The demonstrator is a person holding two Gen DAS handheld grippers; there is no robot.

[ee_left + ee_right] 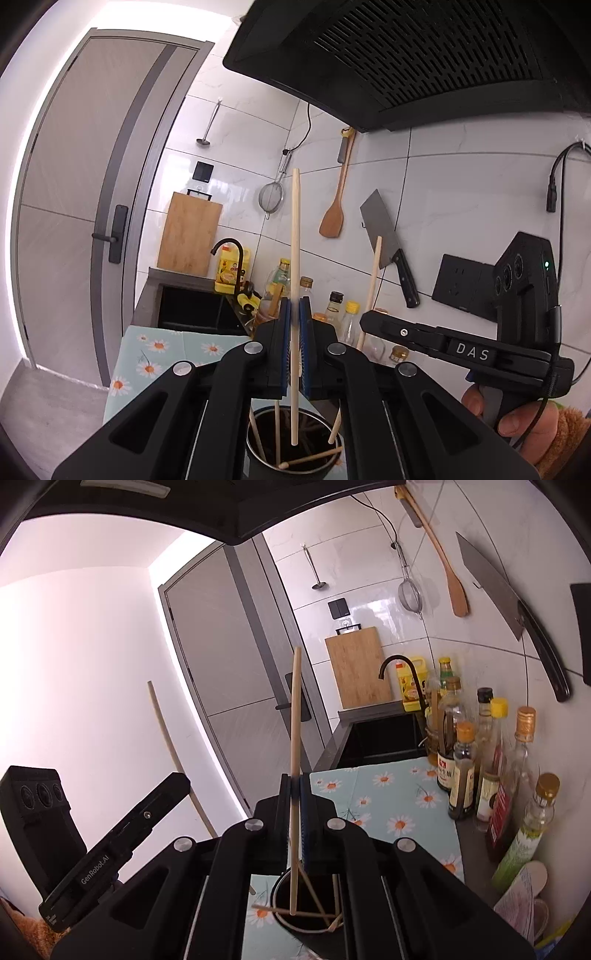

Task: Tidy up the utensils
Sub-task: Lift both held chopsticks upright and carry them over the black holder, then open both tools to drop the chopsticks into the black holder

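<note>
A pale wooden chopstick (295, 258) is clamped upright between the blue pads of the left gripper (295, 314), its lower end hanging just over the mouth of a dark round metal utensil cup (258, 448). Several more wooden chopsticks (310, 459) are seen leaning and lying crosswise inside that cup.

A second pale wooden chopstick (294, 760) is pinched, slightly tilted, by the right gripper (295, 786) above the same cup (280, 919), which stands on a light blue daisy-patterned mat (391, 794).

Along the right edge of the mat, a row of glass sauce and oil bottles (461, 760) is crowded against the white tiled wall. A steel cleaver (384, 236), a wooden spatula (334, 214) and a mesh strainer (271, 197) are hung on that wall. A black sink (192, 310) with a black tap is set beyond the mat, with a wooden cutting board (190, 236) propped behind it.
</note>
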